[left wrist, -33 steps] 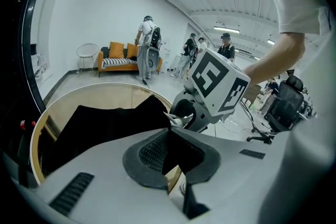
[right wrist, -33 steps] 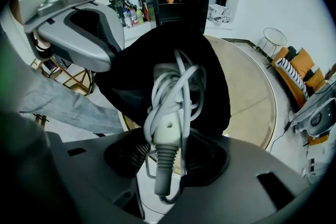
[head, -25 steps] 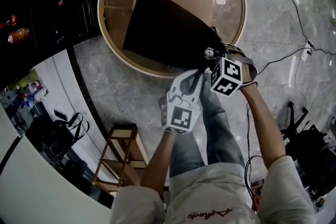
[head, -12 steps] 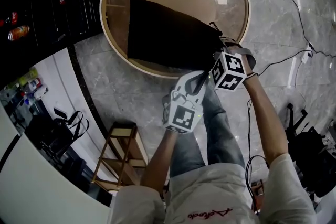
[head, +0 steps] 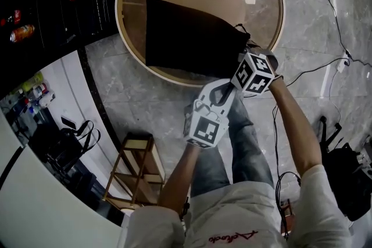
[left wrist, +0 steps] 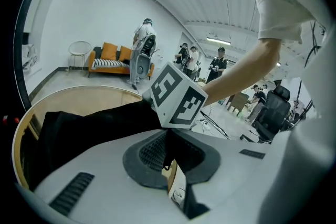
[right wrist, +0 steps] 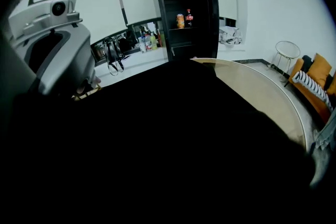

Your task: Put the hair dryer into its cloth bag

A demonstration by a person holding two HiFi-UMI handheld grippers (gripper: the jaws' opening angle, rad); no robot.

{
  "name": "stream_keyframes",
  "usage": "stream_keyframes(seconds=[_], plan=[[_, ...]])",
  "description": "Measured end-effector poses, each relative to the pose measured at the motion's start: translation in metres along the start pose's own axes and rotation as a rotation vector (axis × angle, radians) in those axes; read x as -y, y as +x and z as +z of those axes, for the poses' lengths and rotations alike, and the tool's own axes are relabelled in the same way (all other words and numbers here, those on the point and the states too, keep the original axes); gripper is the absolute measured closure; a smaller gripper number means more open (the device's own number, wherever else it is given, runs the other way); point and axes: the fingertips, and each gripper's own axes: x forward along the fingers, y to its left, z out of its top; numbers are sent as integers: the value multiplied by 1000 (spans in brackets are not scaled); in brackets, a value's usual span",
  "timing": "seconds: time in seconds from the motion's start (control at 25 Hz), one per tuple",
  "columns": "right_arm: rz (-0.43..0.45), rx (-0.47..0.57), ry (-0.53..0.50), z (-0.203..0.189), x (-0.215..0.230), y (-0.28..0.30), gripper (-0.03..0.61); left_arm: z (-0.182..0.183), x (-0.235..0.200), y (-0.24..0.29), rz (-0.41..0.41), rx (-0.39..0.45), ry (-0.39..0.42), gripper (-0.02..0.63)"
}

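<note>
The black cloth bag point(head: 192, 46) lies on a round wooden table point(head: 125, 38), its mouth toward me at the right. No hair dryer shows in any view. My left gripper point(head: 225, 87) is at the bag's near right corner. In the left gripper view this gripper point(left wrist: 169, 157) is shut on a fold of the black cloth point(left wrist: 89, 123), with a small tan label hanging below. My right gripper point(head: 246, 58) sits at the bag's mouth just beyond its marker cube. Black cloth point(right wrist: 173, 139) fills the right gripper view and hides the jaws.
A black drinks cabinet point(head: 35, 14) stands left of the table, and a small wooden rack point(head: 136, 177) is on the floor by my legs. Cables point(head: 325, 61) cross the marble floor at right. Several people and an orange sofa point(left wrist: 113, 55) are far behind the table.
The right gripper has shifted a little to the right at the bag's mouth. The bag has swung to lie more level across the table. The left gripper has kept its place.
</note>
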Motion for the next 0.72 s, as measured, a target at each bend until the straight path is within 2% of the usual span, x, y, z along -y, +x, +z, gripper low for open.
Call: stream_keyframes(seconds=[0.72], plan=[[31,72,49,-1,-1,33,342,-25,-12,4,21,-49,-76,577]])
